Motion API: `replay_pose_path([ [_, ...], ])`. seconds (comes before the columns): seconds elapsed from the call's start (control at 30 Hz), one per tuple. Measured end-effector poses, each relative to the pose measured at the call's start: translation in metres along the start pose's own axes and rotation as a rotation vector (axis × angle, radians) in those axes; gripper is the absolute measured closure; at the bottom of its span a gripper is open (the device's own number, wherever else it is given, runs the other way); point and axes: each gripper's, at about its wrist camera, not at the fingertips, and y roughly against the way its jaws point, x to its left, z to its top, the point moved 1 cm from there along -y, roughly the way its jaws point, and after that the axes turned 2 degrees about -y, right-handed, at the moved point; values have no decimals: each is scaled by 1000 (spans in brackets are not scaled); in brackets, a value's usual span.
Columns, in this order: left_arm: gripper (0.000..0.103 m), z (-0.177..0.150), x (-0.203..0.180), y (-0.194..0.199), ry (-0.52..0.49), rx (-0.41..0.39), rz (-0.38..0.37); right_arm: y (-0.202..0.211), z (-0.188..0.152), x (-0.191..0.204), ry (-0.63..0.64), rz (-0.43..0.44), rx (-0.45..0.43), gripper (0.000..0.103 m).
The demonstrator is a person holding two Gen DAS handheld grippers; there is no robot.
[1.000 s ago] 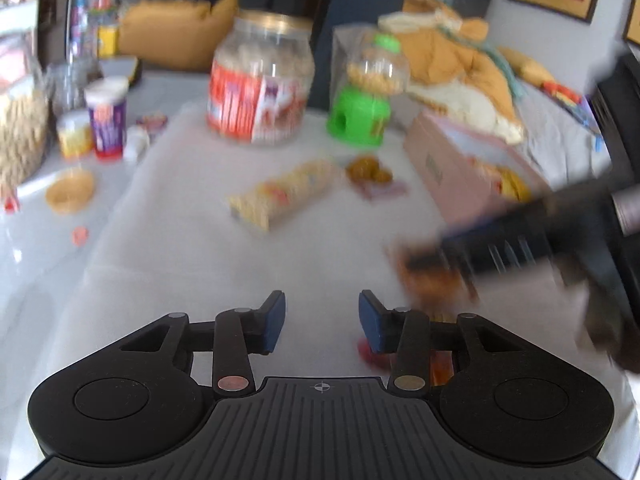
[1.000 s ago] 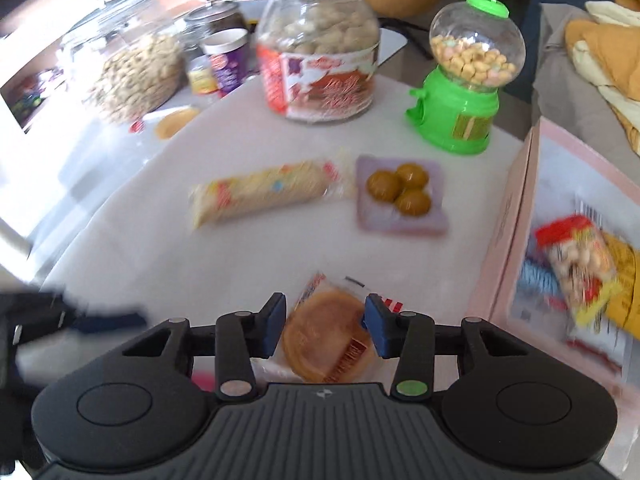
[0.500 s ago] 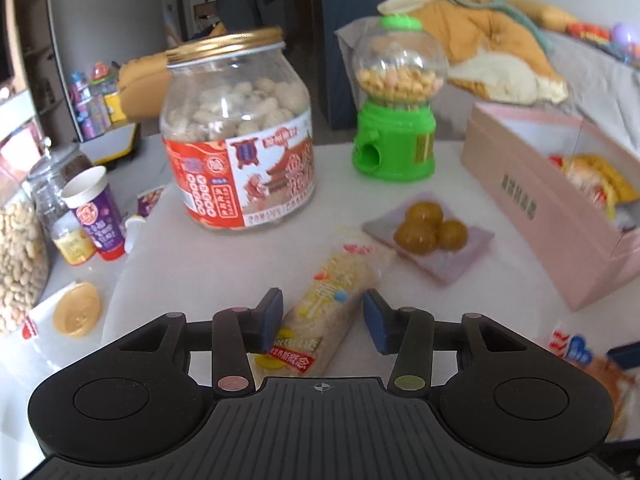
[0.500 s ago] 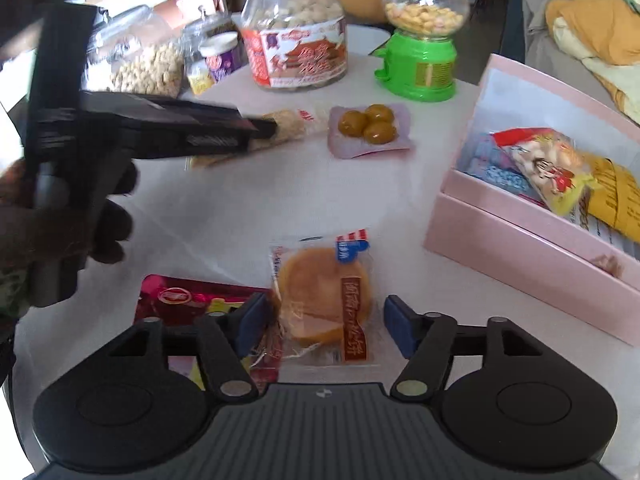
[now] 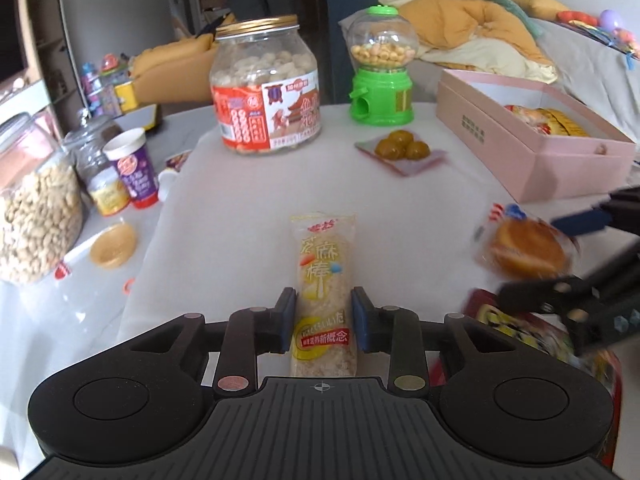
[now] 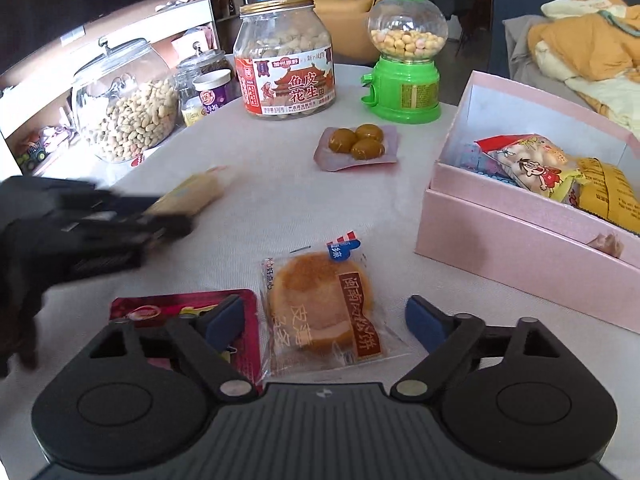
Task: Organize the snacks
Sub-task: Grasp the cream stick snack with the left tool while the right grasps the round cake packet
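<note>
2 close wrist views, shared table [image 5: 224,240]

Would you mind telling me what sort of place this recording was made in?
Most likely a lived-in home. A table crowded with snacks stands near a rumpled orange blanket, with toys on shelving behind.

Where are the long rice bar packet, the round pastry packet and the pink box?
long rice bar packet [image 5: 322,276], left wrist view, middle of wrapper.
round pastry packet [image 6: 322,304], right wrist view, centre of pastry.
pink box [image 6: 520,248], right wrist view, front wall.
</note>
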Motion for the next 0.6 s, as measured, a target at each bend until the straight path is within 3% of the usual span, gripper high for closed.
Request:
replay_pose_path([
  [0.1,69,-2,4,2,18,-8,-13,-5,2,7,16,-15,20,0],
  [0.2,69,-3,6,2,37,-12,-24,-8,5,9,6,-31,36,0],
  [0.3,68,-5,6,1,40,-25,-25,-6,8,1,-26,15,55,0],
  [0.4,68,-7,6,1,56,-39,-28,-2,10,-9,-80,37,47,6],
  [0.6,68,-6,6,1,65,-42,-29,-2,11,-4,-33,-43,29,29],
])
